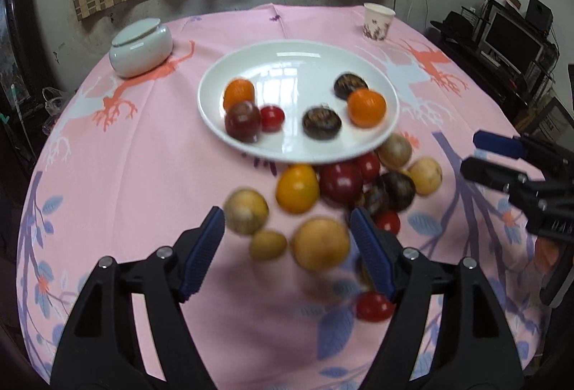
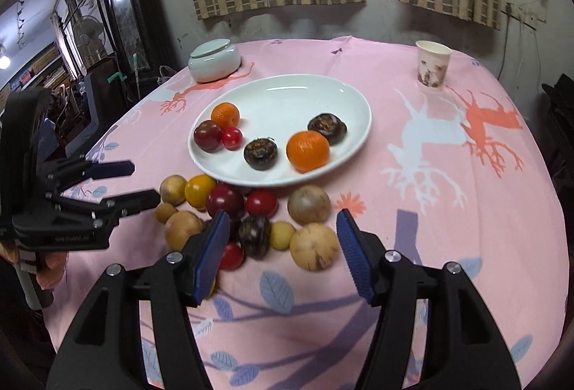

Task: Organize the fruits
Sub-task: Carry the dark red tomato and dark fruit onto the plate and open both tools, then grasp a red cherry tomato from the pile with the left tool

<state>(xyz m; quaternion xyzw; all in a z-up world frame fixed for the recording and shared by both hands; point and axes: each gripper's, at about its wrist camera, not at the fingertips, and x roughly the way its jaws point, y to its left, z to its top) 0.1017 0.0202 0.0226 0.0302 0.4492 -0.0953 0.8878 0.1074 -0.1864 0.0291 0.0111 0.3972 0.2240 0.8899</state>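
Both grippers, left (image 1: pixel 287 246) and right (image 2: pixel 283 246), hanging spread, empty. Pile (image 2: pixel 247 214) lying at plate's (image 2: pixel 353 92) six o'clock; advise straddling one outer fruit.

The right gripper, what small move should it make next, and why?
Probably ease the right gripper forward and down around the tan fruit. Its jaws stand open and empty, that fruit lies loose on the cloth just ahead, and the white plate has bare room.
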